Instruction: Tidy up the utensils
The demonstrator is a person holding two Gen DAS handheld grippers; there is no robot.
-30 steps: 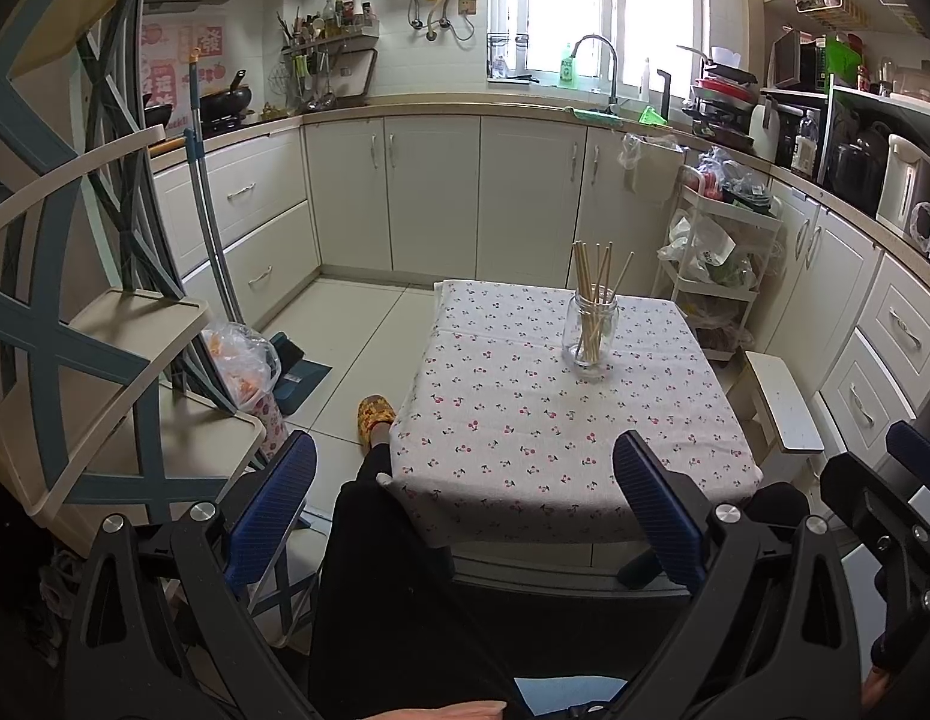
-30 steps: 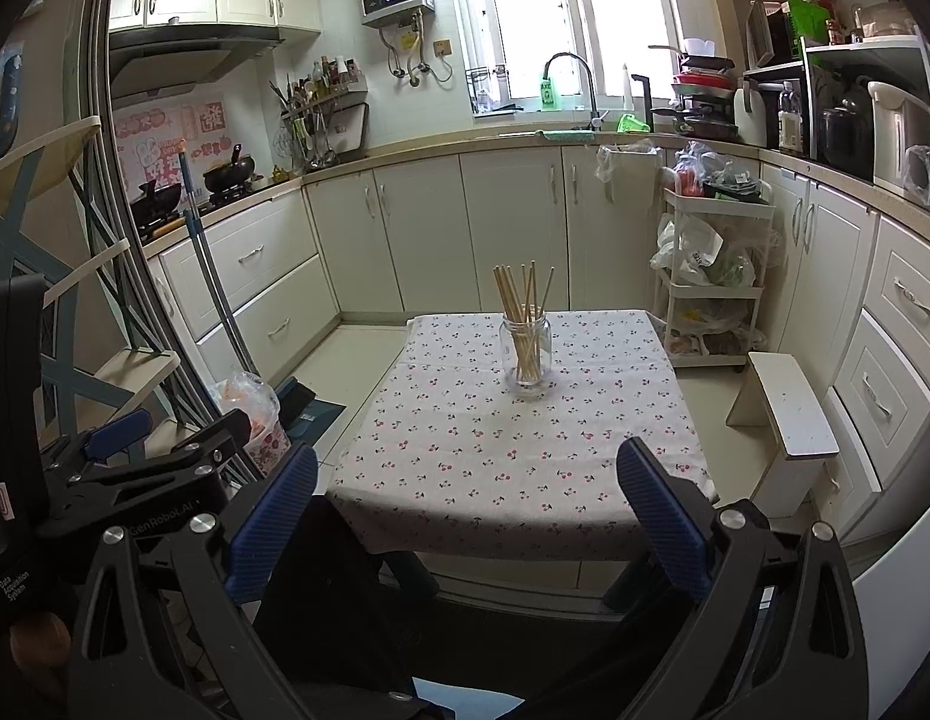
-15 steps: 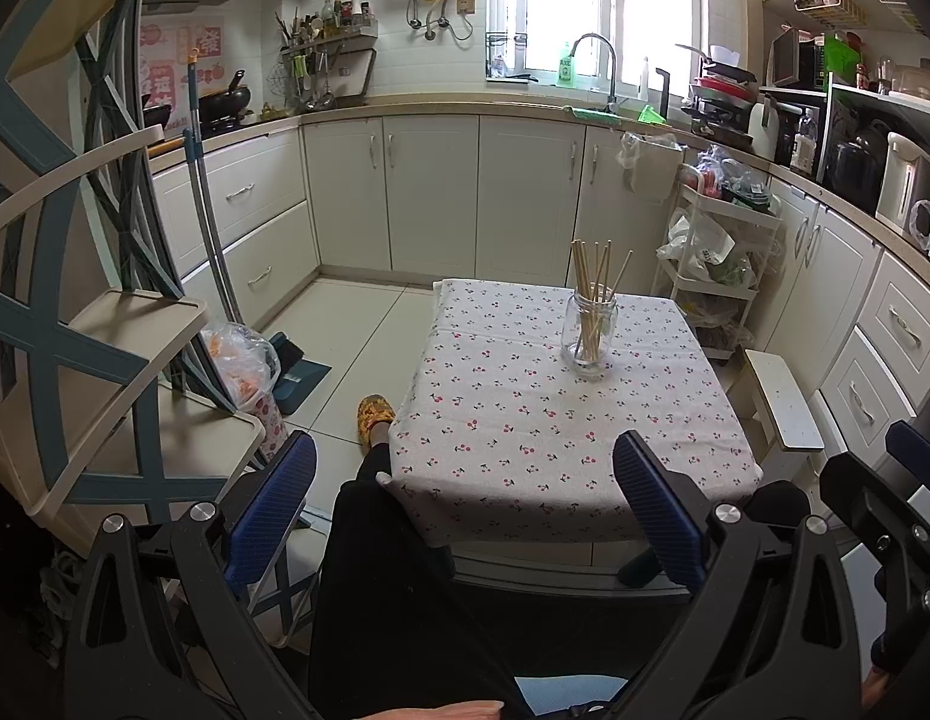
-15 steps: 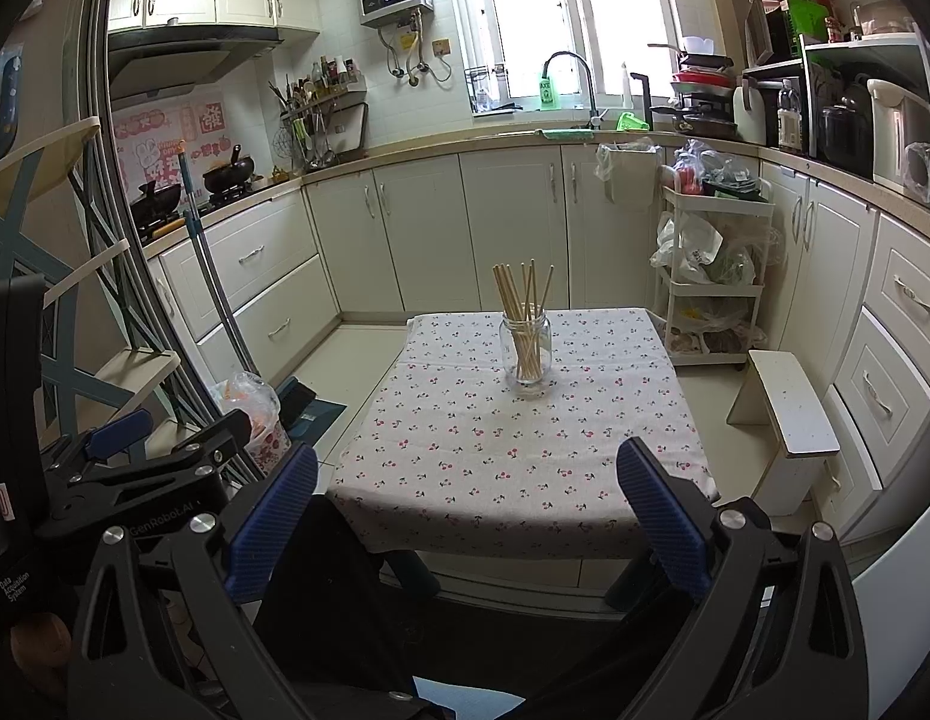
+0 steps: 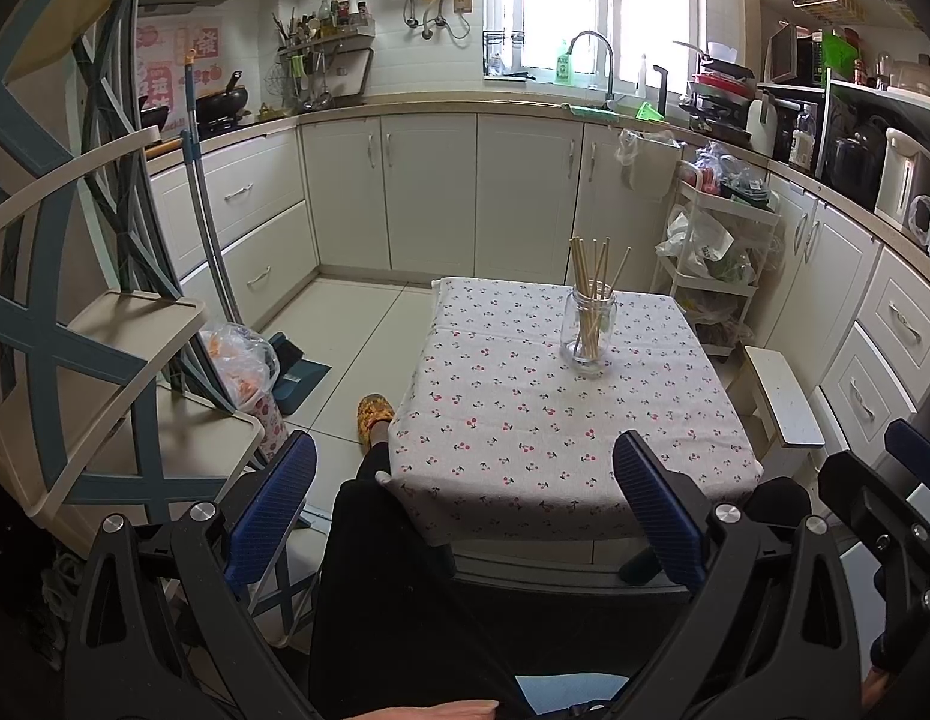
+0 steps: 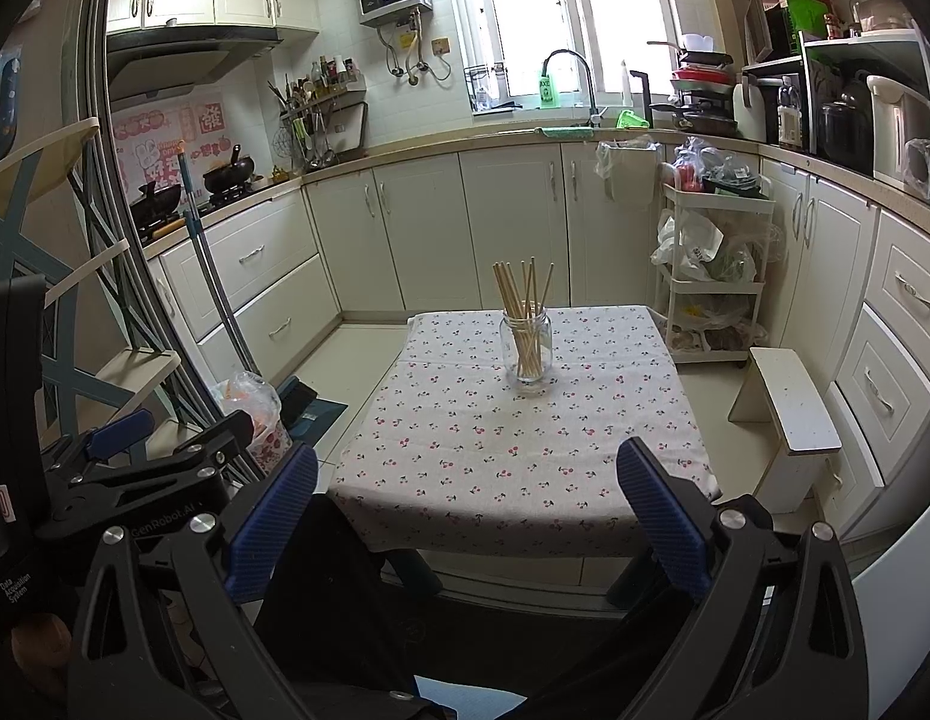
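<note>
A clear glass jar [image 5: 587,329] holding several wooden chopsticks [image 5: 590,270] stands upright on a small table with a cherry-print cloth [image 5: 525,420]. The jar [image 6: 525,348] with its chopsticks [image 6: 521,291] also shows in the right wrist view, on the far half of the table [image 6: 495,450]. My left gripper [image 5: 465,498] is open and empty, held back from the table's near edge. My right gripper [image 6: 465,504] is open and empty, also short of the near edge. The left gripper shows at the left of the right wrist view [image 6: 165,450].
A white stool [image 6: 789,414] stands right of the table, with a storage cart [image 6: 711,276] behind it. A shelf rack [image 5: 75,330], a mop and a bag [image 5: 243,360] stand at the left. My dark-trousered leg [image 5: 369,540] and slippered foot [image 5: 374,414] are near the table's left corner.
</note>
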